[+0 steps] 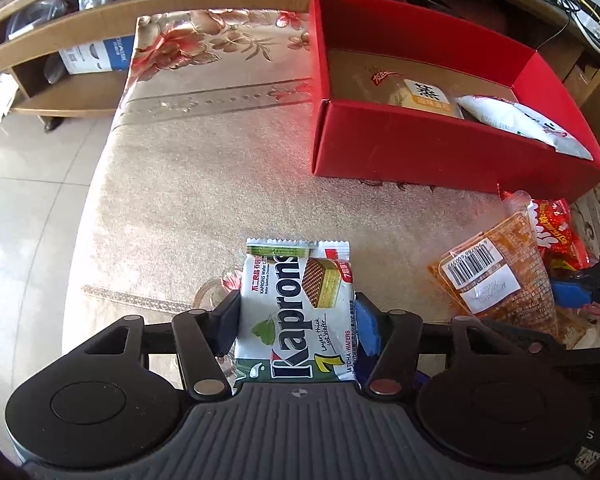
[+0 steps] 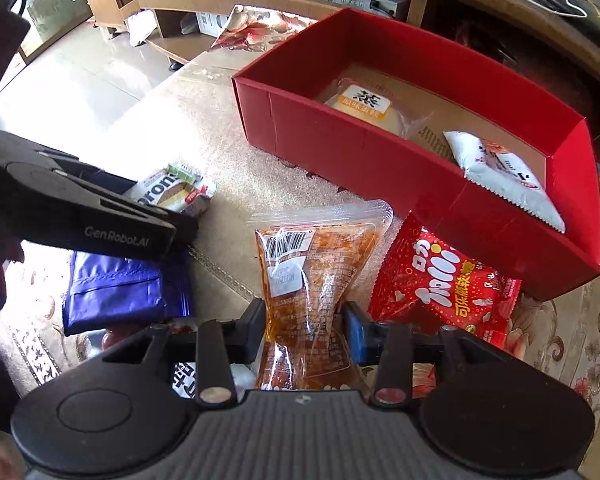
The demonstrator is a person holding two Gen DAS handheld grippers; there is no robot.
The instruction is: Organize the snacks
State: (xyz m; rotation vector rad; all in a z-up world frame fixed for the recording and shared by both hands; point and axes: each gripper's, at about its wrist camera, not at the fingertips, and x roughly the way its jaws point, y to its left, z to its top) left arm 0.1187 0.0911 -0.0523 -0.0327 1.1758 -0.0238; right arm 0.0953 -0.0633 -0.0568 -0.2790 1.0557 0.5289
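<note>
Counting the open red cardboard box [image 2: 364, 148], I found two packets already inside, a clear-wrapped yellow cake [image 2: 364, 106] and a white pouch [image 2: 500, 172]. My left gripper [image 1: 296, 320] pinched the white Kaprons wafer packet [image 1: 296, 308], my right gripper [image 2: 306, 330] squeezed the clear orange spicy-snack pouch [image 2: 312, 280], both held short of the box. The red candy bag [image 2: 440, 284] and the blue foil packet [image 2: 120, 292] lay on the cloth, waiting.

We see the box [image 2: 380, 152] at the back of the desk [image 1: 204, 184], holding two packets, the cake packet [image 2: 364, 106] left of the pillow packet [image 2: 500, 172]. Before the box lie the sauce pouch [image 2: 312, 280], the candy bag [image 2: 440, 288] to its right, and the wafer pack [image 2: 172, 192] to its left.
</note>
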